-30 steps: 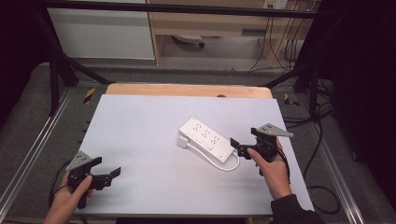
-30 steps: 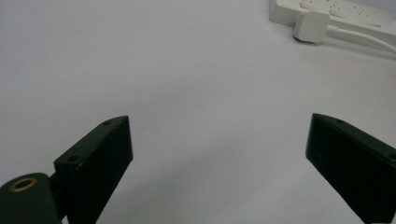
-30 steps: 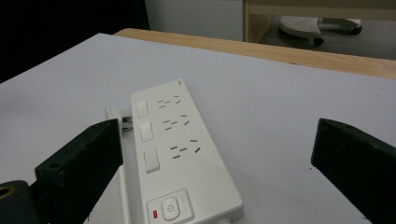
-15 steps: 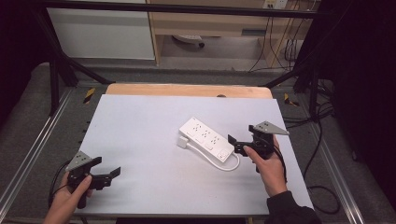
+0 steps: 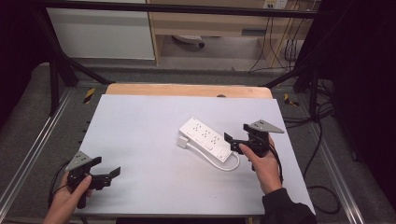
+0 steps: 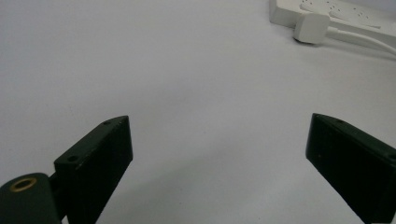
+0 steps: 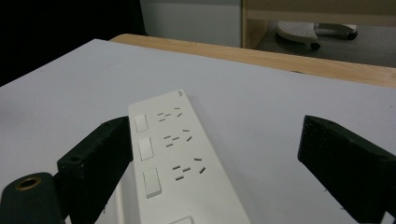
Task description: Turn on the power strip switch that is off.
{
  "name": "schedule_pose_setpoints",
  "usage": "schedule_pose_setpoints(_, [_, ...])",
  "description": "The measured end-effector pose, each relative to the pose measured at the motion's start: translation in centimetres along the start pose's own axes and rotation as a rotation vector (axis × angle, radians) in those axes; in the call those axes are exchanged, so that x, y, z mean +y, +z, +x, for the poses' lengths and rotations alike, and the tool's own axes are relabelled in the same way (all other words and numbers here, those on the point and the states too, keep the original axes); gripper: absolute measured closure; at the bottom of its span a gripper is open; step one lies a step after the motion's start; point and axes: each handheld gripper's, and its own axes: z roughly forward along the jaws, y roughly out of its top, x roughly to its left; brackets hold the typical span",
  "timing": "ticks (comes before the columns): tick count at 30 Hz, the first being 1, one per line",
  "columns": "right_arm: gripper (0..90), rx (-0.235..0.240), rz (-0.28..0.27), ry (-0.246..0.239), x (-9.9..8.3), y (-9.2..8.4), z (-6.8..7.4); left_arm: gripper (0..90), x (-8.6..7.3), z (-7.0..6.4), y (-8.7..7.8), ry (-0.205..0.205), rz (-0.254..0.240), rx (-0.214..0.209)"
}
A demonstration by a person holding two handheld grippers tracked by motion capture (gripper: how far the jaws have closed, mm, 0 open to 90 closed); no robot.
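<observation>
A white power strip lies slantwise on the white table, right of centre. Its white plug rests beside its near-left end, and its cable loops round the right end. My right gripper is open just right of the strip. In the right gripper view the strip lies flat against the left jaw of the open right gripper, with its switches and sockets facing up. My left gripper is open near the front left corner, holding nothing. The left gripper view has the plug far beyond the open left gripper.
A wooden edge runs along the table's far side. Metal frame rails flank the table, and dark cables trail over the floor at right. White cabinets stand behind.
My right gripper has edged slightly left, closer to the power strip's end. The left gripper and the strip have stayed put.
</observation>
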Motion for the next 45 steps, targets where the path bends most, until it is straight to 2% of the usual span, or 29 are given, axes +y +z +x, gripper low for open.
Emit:
schedule_pose_setpoints(5, [16.4,0.007,-0.002,-0.001,-0.1,0.4,0.2,7.4,0.0,0.0,0.0,0.001,0.001,0.001])
schedule_pose_setpoints(11, [29.9,0.011,-0.008,-0.009,-0.2,1.1,0.7,7.4,0.0,0.0,0.0,0.0,0.001,0.002])
schedule_pose_setpoints(12, [29.9,0.011,-0.008,-0.009,-0.2,1.1,0.7,7.4,0.0,0.0,0.0,0.001,0.001,0.002])
schedule_pose_setpoints(13, [34.1,0.017,-0.008,-0.017,-0.3,1.4,0.9,7.4,0.0,0.0,0.0,0.004,0.001,0.002])
schedule_pose_setpoints(17, [39.7,0.023,-0.006,-0.027,-0.5,1.7,1.2,7.4,0.0,0.0,-0.1,0.002,0.0,0.001])
schedule_pose_setpoints(18, [44.5,0.021,-0.01,-0.032,-0.6,1.9,1.3,7.4,0.0,0.1,-0.1,0.002,0.0,0.001])
schedule_pose_setpoints(19, [44.5,0.021,-0.01,-0.032,-0.6,1.9,1.3,7.4,0.0,0.1,-0.1,0.002,0.0,0.001])
schedule_pose_setpoints(20, [50.0,0.03,-0.013,-0.031,-0.7,2.2,1.5,7.4,0.0,0.1,-0.1,0.003,0.001,0.002])
schedule_pose_setpoints(21, [50.0,0.03,-0.013,-0.031,-0.7,2.2,1.5,7.4,0.0,0.1,-0.1,0.003,0.001,0.002])
schedule_pose_setpoints(23, [58.1,0.031,-0.017,-0.037,-1.0,2.5,1.7,7.4,0.0,0.1,-0.1,0.005,0.001,0.002])
schedule_pose_setpoints(26, [65.6,0.028,-0.012,-0.039,-1.2,2.8,1.8,7.4,0.1,0.1,-0.1,0.005,-0.003,0.004])
schedule_pose_setpoints(27, [65.6,0.028,-0.012,-0.039,-1.2,2.8,1.8,7.4,0.1,0.1,-0.1,0.006,-0.001,0.004])
schedule_pose_setpoints(28, [69.8,0.023,-0.026,-0.036,-1.4,2.9,1.9,7.4,0.1,0.1,-0.2,0.006,-0.002,0.004])
schedule_pose_setpoints(36, [78.0,0.033,-0.037,-0.016,-2.1,3.5,2.0,7.3,0.1,0.2,-0.2,0.012,-0.007,0.003])
schedule_pose_setpoints(45, [83.5,0.038,-0.024,-0.028,-2.9,4.1,2.3,7.4,0.1,0.2,-0.3,0.007,-0.012,0.003])
